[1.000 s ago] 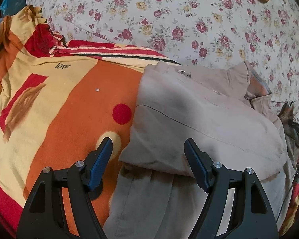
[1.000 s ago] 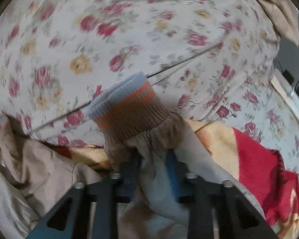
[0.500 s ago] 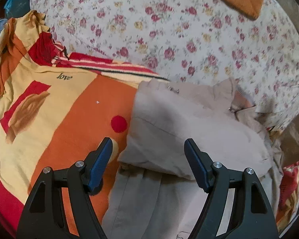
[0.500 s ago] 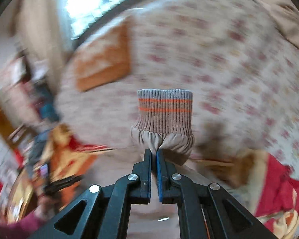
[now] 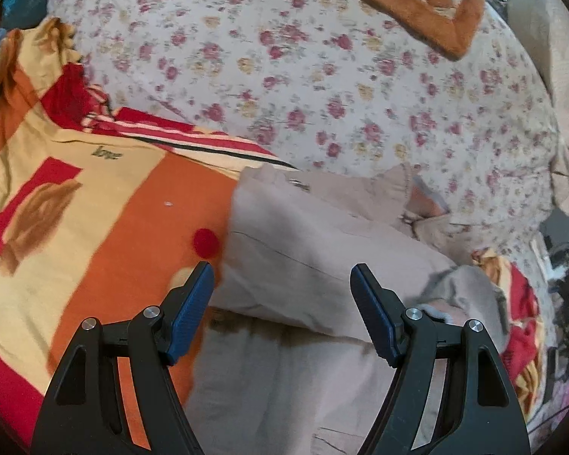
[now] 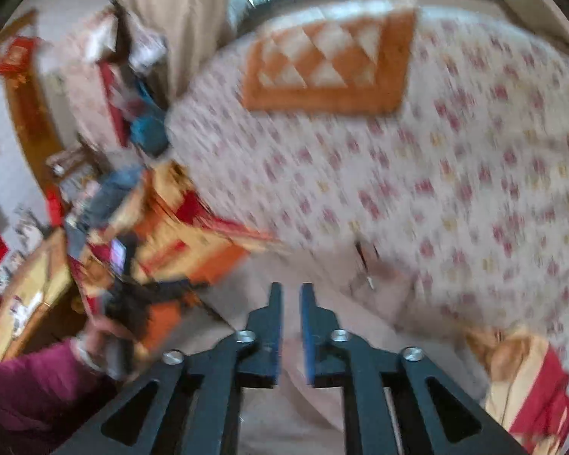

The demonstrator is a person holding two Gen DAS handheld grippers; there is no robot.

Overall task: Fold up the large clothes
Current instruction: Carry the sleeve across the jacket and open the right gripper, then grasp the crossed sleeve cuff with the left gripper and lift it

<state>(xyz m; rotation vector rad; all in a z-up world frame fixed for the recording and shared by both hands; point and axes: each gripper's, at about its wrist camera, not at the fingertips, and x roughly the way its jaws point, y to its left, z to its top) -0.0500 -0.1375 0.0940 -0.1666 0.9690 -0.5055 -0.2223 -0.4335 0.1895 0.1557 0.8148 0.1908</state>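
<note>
Beige jacket (image 5: pixel 315 250) lies partly folded on the bed, across the orange-yellow-red blanket (image 5: pixel 95 227), its far edge near the floral bedsheet (image 5: pixel 322 76). A zipper pull (image 5: pixel 299 184) shows near its top edge; the ribbed cuff with orange stripe (image 5: pixel 423 199) sits at the jacket's right side, by the sheet.

Left gripper (image 5: pixel 282 303) hangs over the jacket, jaws spread wide, nothing between the blue pads (image 5: pixel 191 311), not touching the fabric.

Right gripper (image 6: pixel 291 326) (view is heavily motion-blurred): jaws have just been opening, now a narrow gap between them, nothing between them, beige cloth below. Pads not pressing on anything.

Orange quilted pillow (image 6: pixel 330 64) lies farther up the bed on the floral sheet. In the right wrist view, a hand (image 6: pixel 102 341) in a magenta sleeve (image 6: pixel 30 390) shows at lower left, gripping the black handle of the other gripper. Cluttered room beyond the bed, too blurred to itemize.
</note>
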